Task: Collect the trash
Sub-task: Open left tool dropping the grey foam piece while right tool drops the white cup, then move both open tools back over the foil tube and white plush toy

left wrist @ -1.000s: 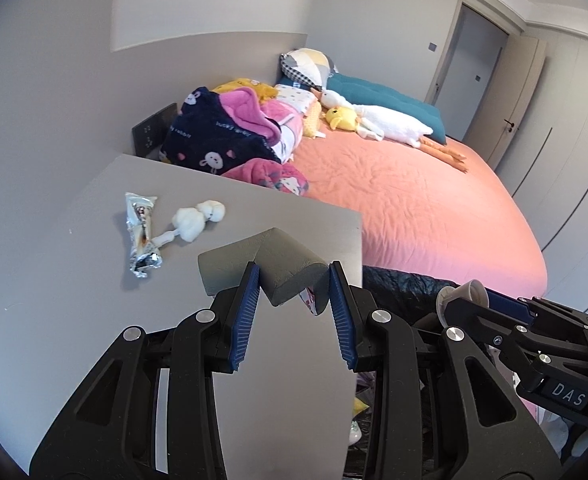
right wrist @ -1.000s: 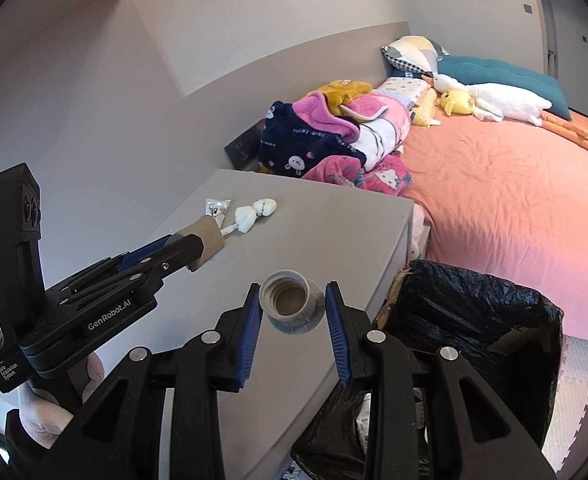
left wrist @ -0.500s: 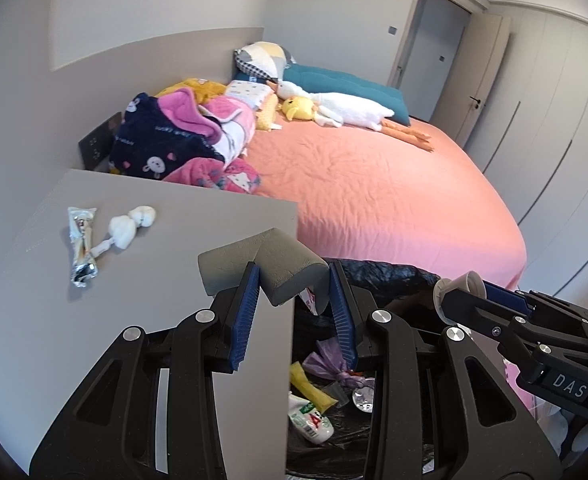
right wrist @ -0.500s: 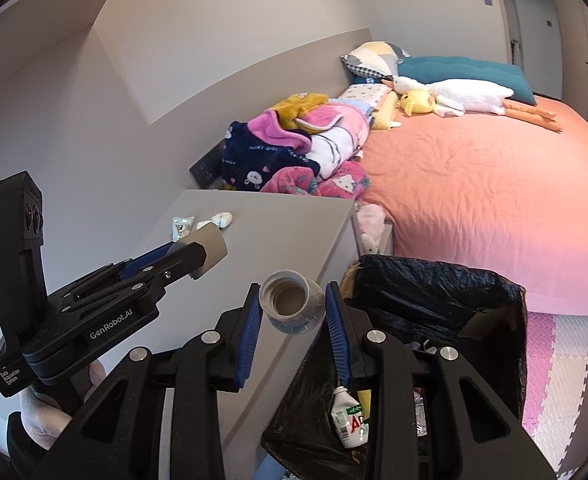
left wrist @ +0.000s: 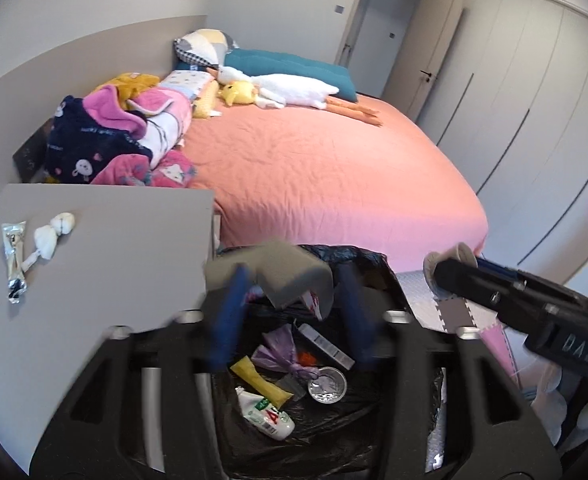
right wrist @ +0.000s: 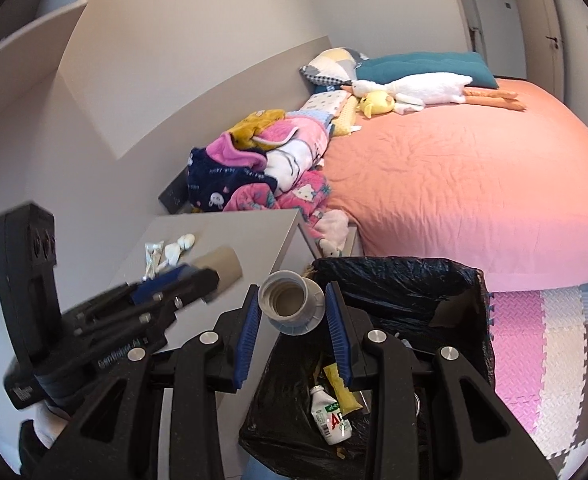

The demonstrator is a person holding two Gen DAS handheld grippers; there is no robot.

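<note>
Bedroom, mostly taken up by a big bed (right wrist: 474, 184) in a salmon sheet, with closet doors (left wrist: 534, 92) along the far wall. Heaped clothes (right wrist: 261, 176) at the head end, plus a plush goose (right wrist: 418, 90). Puzzle-foam floor mat (right wrist: 550, 344) off to the right of the bin. Grey nightstand (left wrist: 105, 260) hard up against the bed, black-lined trash bin (right wrist: 414, 280) right beside its free edge, mouth wide open.

Left claw (left wrist: 289, 312) over the bin, motion-blurred, fingers spread wider than the grey foam corner piece (left wrist: 285, 276) between them; can't tell if either pad touches it. Right claw (right wrist: 291, 312) also at the bin rim, pinching a small grey cap (right wrist: 291, 304), open end facing the camera.

Left view only: straight down into the bin at a white bottle (left wrist: 265, 416), yellow packet (left wrist: 259, 380), purple bag (left wrist: 281, 354) and round foil lid (left wrist: 328, 384). Still on the nightstand: foil wrapper (left wrist: 13, 264) and white tissue wads (left wrist: 51, 232), touching each other.
</note>
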